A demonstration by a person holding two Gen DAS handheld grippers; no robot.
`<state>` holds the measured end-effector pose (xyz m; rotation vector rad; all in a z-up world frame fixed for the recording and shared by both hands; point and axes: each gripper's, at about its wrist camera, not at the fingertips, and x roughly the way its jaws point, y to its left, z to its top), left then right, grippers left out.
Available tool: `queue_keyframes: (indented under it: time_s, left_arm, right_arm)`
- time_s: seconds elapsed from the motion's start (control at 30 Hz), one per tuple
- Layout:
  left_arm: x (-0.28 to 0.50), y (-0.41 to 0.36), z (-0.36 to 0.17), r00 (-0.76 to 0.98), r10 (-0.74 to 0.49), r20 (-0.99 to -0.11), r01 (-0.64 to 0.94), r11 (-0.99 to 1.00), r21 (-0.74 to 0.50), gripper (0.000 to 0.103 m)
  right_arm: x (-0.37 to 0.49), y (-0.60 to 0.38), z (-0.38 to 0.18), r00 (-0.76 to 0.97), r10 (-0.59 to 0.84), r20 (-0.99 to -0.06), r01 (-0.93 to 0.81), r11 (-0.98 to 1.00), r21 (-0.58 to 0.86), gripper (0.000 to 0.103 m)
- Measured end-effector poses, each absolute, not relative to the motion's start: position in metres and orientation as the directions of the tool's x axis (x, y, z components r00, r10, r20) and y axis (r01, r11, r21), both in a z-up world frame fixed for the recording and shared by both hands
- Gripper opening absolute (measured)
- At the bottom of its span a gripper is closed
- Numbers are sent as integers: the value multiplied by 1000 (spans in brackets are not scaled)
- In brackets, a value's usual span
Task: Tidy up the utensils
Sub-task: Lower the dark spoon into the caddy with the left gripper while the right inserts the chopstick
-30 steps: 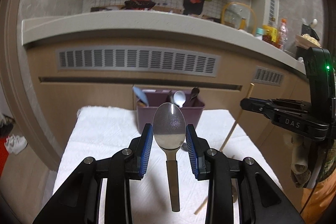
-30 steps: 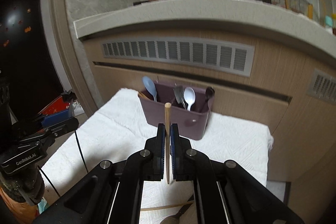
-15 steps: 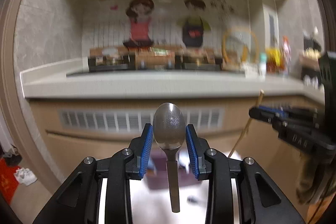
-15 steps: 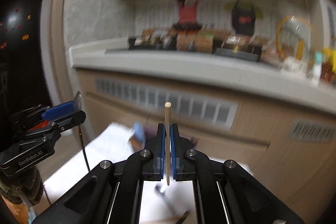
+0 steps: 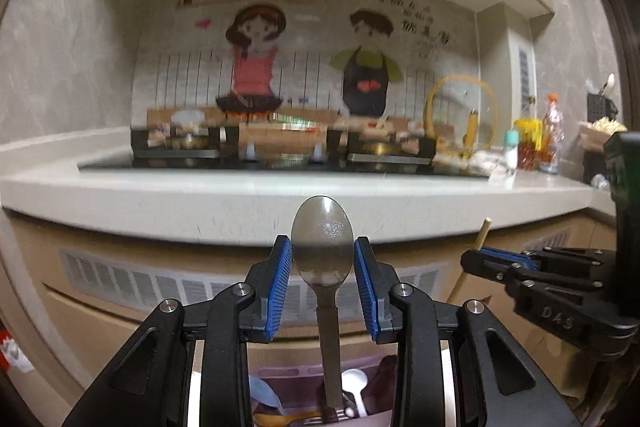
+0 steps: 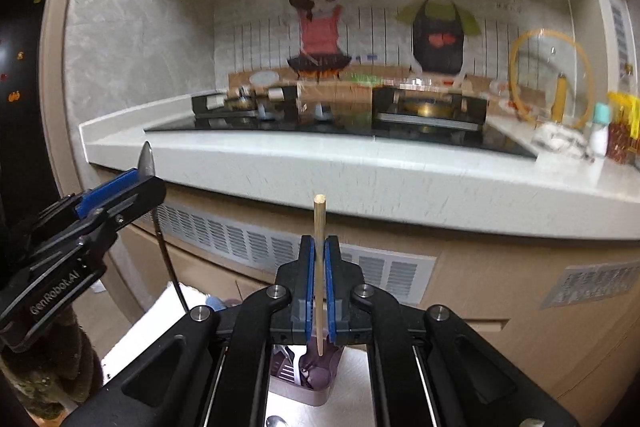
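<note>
Above the purple holder [image 5: 280, 375], the left gripper [image 5: 322, 281] clasped a metal spoon [image 5: 322, 241] by the bowl's edges, upright, handle hanging down: stiff, smooth, likely slippery, safer held at the neck. Beside it, the right gripper [image 6: 319, 277] pinched a light, rigid wooden chopstick [image 6: 319, 219] mid-length, standing vertical over the holder.

The left gripper [image 5: 322, 275] clamps a metal spoon [image 5: 322, 243] by its bowl, handle hanging down over the purple utensil holder [image 5: 280, 375] with its white spoon [image 5: 354, 383] and blue utensil [image 5: 262, 393], while the right gripper [image 5: 472, 259] at right grips a wooden chopstick [image 5: 470, 261].
</note>
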<state>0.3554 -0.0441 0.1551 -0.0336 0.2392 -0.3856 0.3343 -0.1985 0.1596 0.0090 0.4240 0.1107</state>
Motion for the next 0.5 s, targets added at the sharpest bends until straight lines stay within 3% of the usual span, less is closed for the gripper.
queue_keyframes:
  time_s: [0.5]
  left_arm:
    - [445, -66, 12, 756, -301, -581, 307, 947, -91, 33]
  right_arm:
    - [408, -193, 33, 755, 200, -624, -133, 979, 153, 6]
